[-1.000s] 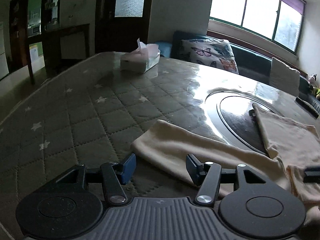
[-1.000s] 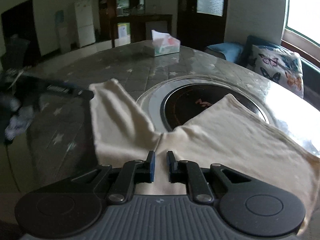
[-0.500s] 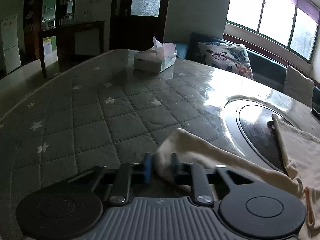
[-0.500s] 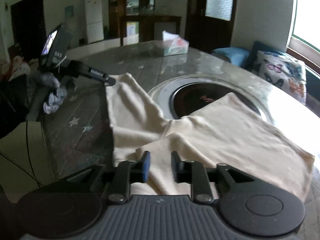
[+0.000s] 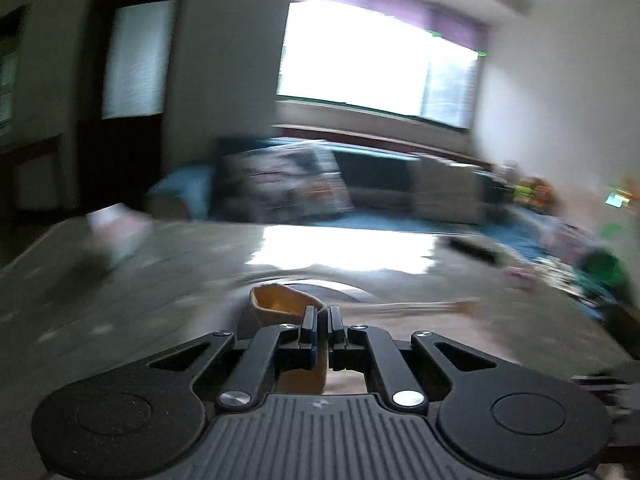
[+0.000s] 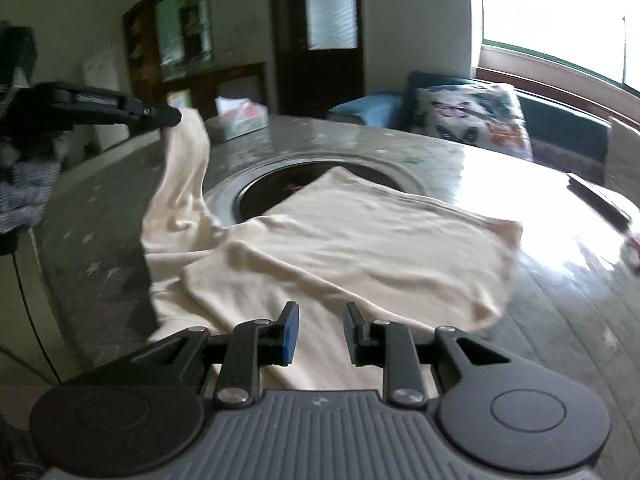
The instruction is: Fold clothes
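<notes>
A cream long-sleeved shirt (image 6: 360,236) lies on the table, its body spread over the round inset hob. My left gripper (image 5: 322,314) is shut on the cuff of one sleeve (image 5: 280,302) and holds it up off the table; in the right wrist view it shows at the left (image 6: 168,115) with the sleeve (image 6: 180,184) hanging from it. My right gripper (image 6: 318,312) is open, low over the shirt's near folded edge, holding nothing.
A tissue box (image 6: 240,118) stands at the far side of the quilted, star-patterned table cover (image 6: 92,240). The round black hob (image 6: 272,188) is set in the table's middle. A sofa with a butterfly cushion (image 6: 476,120) lies beyond. A dark flat object (image 6: 600,200) lies at right.
My left gripper has lifted the sleeve cuff off the table and swung to the right; its view is blurred by motion. My right gripper has opened, letting go of the shirt.
</notes>
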Demonstrator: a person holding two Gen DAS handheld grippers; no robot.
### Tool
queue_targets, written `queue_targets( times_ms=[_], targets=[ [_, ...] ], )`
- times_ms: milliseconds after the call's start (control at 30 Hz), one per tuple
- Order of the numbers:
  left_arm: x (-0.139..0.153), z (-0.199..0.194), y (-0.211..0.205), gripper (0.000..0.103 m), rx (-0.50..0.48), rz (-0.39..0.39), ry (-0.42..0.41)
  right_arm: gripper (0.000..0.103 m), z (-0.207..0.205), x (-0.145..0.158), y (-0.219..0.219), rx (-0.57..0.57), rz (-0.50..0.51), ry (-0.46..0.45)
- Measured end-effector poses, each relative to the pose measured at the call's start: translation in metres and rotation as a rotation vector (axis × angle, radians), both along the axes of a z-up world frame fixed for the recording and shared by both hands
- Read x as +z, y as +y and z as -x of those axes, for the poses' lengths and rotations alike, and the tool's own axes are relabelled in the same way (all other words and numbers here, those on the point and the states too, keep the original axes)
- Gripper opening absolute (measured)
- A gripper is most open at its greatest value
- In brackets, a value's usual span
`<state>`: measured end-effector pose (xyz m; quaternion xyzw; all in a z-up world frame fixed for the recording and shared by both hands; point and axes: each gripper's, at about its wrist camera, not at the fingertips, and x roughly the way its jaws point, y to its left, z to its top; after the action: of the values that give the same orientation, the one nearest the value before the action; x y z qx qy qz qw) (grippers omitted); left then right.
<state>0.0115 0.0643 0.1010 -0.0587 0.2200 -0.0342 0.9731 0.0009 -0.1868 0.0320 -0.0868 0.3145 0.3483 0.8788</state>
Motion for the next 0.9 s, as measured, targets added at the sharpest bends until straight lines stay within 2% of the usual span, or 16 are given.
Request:
queue_targets(
  times_ms=[133,233,367,400,433,467,533,667,800,900],
  targets=[
    [0.009,-0.005,-0.066,0.005,-0.195,-0.005,-0.022,0.024,0.001,-0.005,-0.028,-0.072,-0.043,0.008],
    [0.0,-0.009,-0.109,0.005,-0.319,-0.025,-0.004,0.024,0.002,-0.008,-0.042,-0.112,-0.065,0.02],
    [-0.016,-0.016,-0.139,0.01,-0.428,-0.043,0.057,0.024,0.003,-0.011,-0.056,-0.157,-0.09,0.035],
    [-0.021,-0.016,-0.143,0.015,-0.451,-0.043,0.077,0.024,0.003,-0.011,-0.059,-0.168,-0.096,0.039],
    [-0.027,-0.014,-0.144,0.027,-0.47,-0.048,0.098,0.024,0.003,-0.012,-0.063,-0.179,-0.102,0.042],
    [-0.029,-0.01,-0.14,0.038,-0.47,-0.061,0.098,0.024,0.004,-0.013,-0.066,-0.19,-0.109,0.046],
    [-0.034,-0.001,-0.133,0.048,-0.467,-0.088,0.096,0.024,0.004,-0.014,-0.073,-0.212,-0.121,0.054],
    [-0.041,0.007,-0.096,0.055,-0.352,-0.127,0.102,0.024,0.005,-0.016,-0.082,-0.242,-0.143,0.066],
    [-0.057,0.007,-0.05,0.056,-0.195,-0.163,0.147,0.024,-0.004,-0.018,-0.065,-0.218,-0.135,0.081],
    [-0.067,0.012,-0.025,0.059,-0.132,-0.182,0.173,0.024,-0.014,-0.026,-0.05,-0.221,-0.108,0.11]
  ],
)
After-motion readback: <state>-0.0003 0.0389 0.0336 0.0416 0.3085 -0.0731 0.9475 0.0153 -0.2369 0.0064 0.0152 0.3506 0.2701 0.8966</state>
